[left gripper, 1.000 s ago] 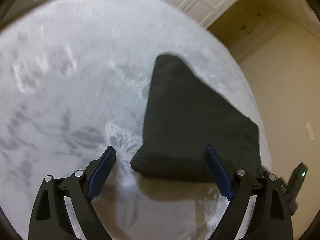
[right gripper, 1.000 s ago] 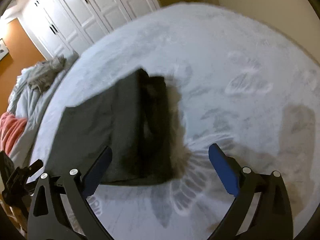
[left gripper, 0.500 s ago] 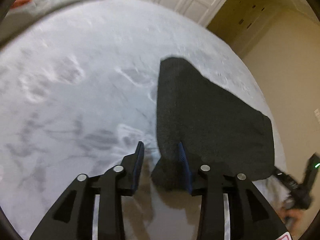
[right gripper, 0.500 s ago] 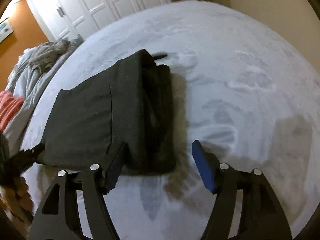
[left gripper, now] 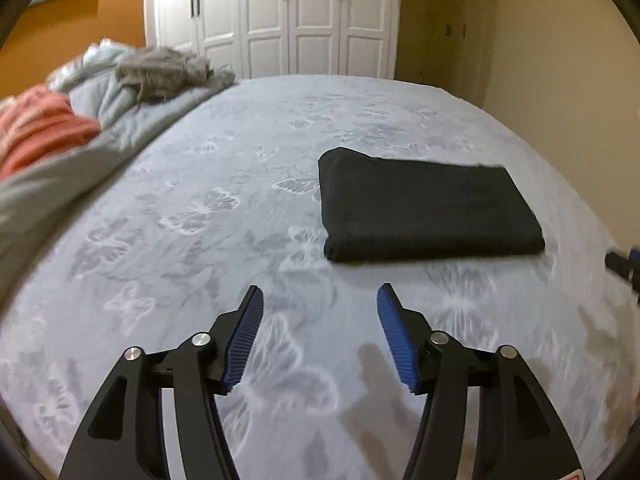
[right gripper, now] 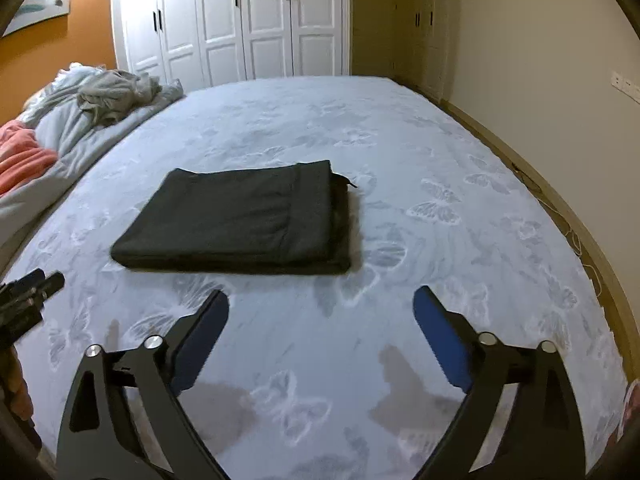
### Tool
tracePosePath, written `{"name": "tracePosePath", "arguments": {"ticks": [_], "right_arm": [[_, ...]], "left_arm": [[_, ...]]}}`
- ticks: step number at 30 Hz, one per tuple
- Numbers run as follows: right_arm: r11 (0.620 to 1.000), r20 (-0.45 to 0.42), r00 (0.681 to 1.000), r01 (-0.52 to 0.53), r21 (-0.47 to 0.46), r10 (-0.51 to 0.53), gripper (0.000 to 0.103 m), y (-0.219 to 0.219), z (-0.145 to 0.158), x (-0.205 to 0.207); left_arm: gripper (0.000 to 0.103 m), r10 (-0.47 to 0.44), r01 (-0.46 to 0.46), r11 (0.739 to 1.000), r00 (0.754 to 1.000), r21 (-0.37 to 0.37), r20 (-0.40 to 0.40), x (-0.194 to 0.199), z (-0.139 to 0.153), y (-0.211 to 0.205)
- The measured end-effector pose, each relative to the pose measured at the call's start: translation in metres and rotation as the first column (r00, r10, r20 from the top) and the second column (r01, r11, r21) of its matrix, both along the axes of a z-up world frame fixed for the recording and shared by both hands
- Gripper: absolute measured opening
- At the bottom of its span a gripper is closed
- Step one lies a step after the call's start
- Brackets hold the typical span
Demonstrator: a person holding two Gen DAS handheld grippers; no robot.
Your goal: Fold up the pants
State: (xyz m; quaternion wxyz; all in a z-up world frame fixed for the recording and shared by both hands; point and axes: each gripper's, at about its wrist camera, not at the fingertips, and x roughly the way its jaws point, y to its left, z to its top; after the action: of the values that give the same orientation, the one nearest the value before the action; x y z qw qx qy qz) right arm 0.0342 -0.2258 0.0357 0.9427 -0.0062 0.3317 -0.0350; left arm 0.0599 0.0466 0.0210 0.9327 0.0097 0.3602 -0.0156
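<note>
The black pants (left gripper: 428, 208) lie folded into a flat rectangle on the pale butterfly-print bed cover (left gripper: 200, 220). They also show in the right wrist view (right gripper: 240, 220), with a folded edge and a small drawstring end at their right side. My left gripper (left gripper: 320, 300) is open and empty, held back from the pants' near left corner. My right gripper (right gripper: 320, 304) is open wide and empty, held back from the pants' near right corner. Each gripper shows at the edge of the other's view, the right one (left gripper: 624, 264) and the left one (right gripper: 28, 296).
A rumpled grey duvet (left gripper: 132, 92) and an orange-red cloth (left gripper: 36, 128) lie along the bed's left side. White wardrobe doors (right gripper: 240, 20) stand behind the bed. A beige wall (right gripper: 540, 60) and a cable (right gripper: 568, 224) on the floor run along the right.
Both grippers have pulled back and up from the pants and opened. The left one was nearly shut at the pants' corner half a second ago. The pants now lie flat, untouched.
</note>
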Motion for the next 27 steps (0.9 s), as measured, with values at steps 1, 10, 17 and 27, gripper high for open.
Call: {"name": "tracePosePath", "arguments": {"ticks": [1, 10, 17, 27], "right_arm": [[1.000, 0.015, 1.000, 0.014, 0.003, -0.014, 0.094, 0.001, -0.001, -0.008], [0.993, -0.011, 0.997, 0.075, 0.089, -0.075, 0.096, -0.011, -0.022, -0.042], [0.997, 0.016, 0.998, 0.057, 0.044, -0.058, 0.097, -0.005, -0.045, -0.040], [0.998, 0.004, 0.998, 0.056, 0.002, -0.056, 0.097, -0.008, -0.062, -0.029]], "left_arm": [[0.062, 0.001, -0.001, 1.000, 1.000, 0.015, 0.012, -0.009, 0.000, -0.001], [0.072, -0.020, 0.021, 1.000, 0.999, -0.020, 0.049, -0.037, -0.006, -0.007], [0.074, -0.044, 0.041, 0.998, 0.997, 0.049, 0.060, -0.027, -0.028, -0.026], [0.074, -0.045, 0.046, 0.999, 0.999, -0.010, 0.027, -0.011, -0.044, -0.029]]}}
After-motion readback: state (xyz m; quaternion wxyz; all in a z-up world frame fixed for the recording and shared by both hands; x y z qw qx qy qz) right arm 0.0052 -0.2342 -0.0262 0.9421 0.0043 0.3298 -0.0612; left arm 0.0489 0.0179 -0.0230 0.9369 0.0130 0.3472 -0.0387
